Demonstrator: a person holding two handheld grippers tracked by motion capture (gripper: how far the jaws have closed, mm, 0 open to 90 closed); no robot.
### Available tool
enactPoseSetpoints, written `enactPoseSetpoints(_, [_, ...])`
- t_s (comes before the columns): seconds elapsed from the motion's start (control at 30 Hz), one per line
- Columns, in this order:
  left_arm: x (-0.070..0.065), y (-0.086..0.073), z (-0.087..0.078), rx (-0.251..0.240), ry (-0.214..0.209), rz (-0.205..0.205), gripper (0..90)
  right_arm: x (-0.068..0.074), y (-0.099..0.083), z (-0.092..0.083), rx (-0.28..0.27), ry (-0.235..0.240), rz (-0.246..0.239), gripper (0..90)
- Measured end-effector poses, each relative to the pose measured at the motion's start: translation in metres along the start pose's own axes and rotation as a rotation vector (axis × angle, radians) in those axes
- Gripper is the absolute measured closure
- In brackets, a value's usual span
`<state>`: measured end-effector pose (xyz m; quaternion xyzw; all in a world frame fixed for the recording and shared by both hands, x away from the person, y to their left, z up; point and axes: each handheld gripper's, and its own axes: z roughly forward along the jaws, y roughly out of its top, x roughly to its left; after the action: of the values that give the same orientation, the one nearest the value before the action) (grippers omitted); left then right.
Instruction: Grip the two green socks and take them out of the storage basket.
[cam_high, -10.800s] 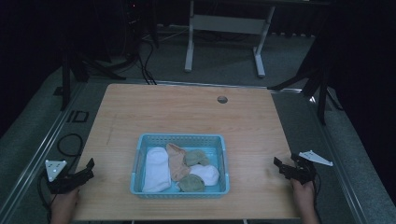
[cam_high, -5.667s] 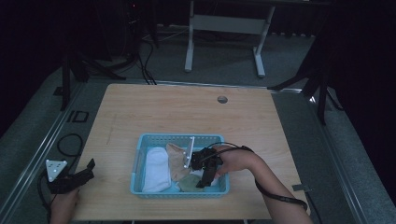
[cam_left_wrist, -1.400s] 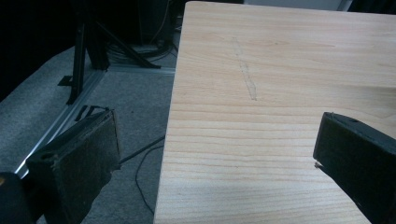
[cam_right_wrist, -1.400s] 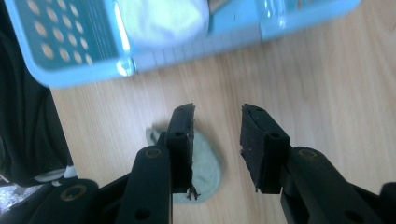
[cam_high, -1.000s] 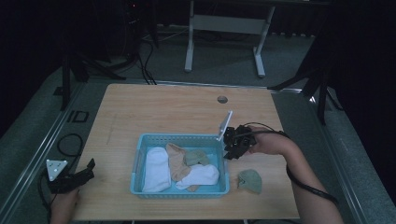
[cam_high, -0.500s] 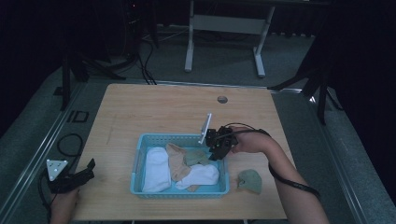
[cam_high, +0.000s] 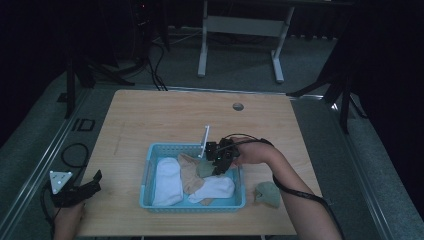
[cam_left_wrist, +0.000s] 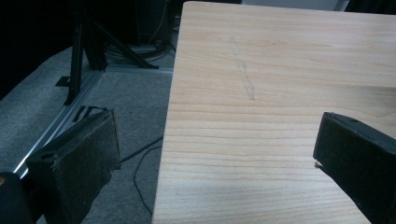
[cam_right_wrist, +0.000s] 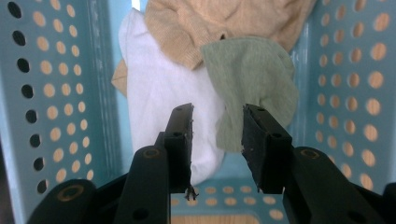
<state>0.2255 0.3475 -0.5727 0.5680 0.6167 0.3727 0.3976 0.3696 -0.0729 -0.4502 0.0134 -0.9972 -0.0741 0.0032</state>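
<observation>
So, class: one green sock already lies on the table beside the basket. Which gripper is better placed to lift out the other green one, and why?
The right gripper: it hangs over the blue basket with jaws open, just above the green sock. The left gripper sits at the table's near left edge, away from the basket.

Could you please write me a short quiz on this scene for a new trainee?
1. True or false: the right gripper is shut on the green sock in the basket.
2. Which lies on the table outside the basket? A) a white sock B) a tan sock C) a green sock
3. Fill in: the left gripper is at the table's front-left ____.

Key:
1. False: its jaws stand open above the socks, holding nothing.
2. C: it lies right of the basket; the white sock and tan sock are inside.
3. Corner: it is open over the table edge, away from the basket.
</observation>
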Motion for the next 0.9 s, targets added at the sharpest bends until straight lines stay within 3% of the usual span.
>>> enactPoseSetpoints(0.4, [0.0,0.0,0.0,0.0,-0.002,-0.002,0.7,-0.01,0.004,0.026,0.054,-0.012,0.007,62.5])
enactPoseSetpoints(0.8, [0.0,0.0,0.0,0.0,-0.003,-0.001,0.7,-0.016,0.005,0.052,0.085,0.013,0.018,62.3])
enactPoseSetpoints(0.9, [0.0,0.0,0.0,0.001,-0.002,-0.002,0.7,-0.016,0.006,0.055,0.088,0.016,0.014,68.6])
